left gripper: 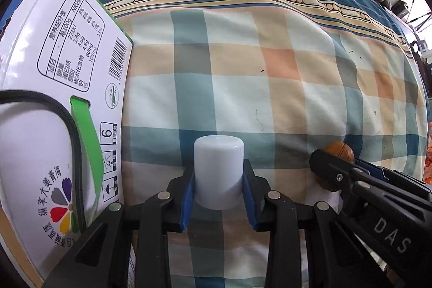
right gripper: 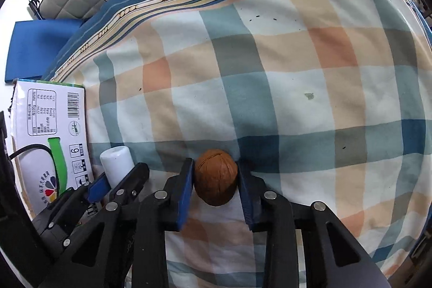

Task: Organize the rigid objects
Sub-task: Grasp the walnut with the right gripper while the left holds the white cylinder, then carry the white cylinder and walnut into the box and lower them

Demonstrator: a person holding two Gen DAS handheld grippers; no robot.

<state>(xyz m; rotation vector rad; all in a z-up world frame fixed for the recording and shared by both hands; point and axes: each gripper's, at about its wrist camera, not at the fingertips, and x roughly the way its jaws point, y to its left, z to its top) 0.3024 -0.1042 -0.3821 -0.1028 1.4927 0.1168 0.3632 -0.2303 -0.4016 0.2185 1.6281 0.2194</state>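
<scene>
Brown ridged walnut (right gripper: 216, 177), clamped in right gripper (right gripper: 216, 180) fingers over the checked bedsheet (right gripper: 297, 99); white plastic cylinder (left gripper: 218, 172) clamped in left gripper (left gripper: 219, 188); lift both straight, grips centred.

Checked bedsheet (right gripper: 310, 88) ahead and to right of both grippers: wide, flat, bare, free for passage. Left side blocked by white carton (left gripper: 62, 50), standing just beside left gripper (left gripper: 219, 196) and its white cylinder (left gripper: 218, 172). Right gripper (right gripper: 216, 190), clamped on walnut (right gripper: 216, 176), sits close on other side; only narrow gap between the two grippers.
</scene>
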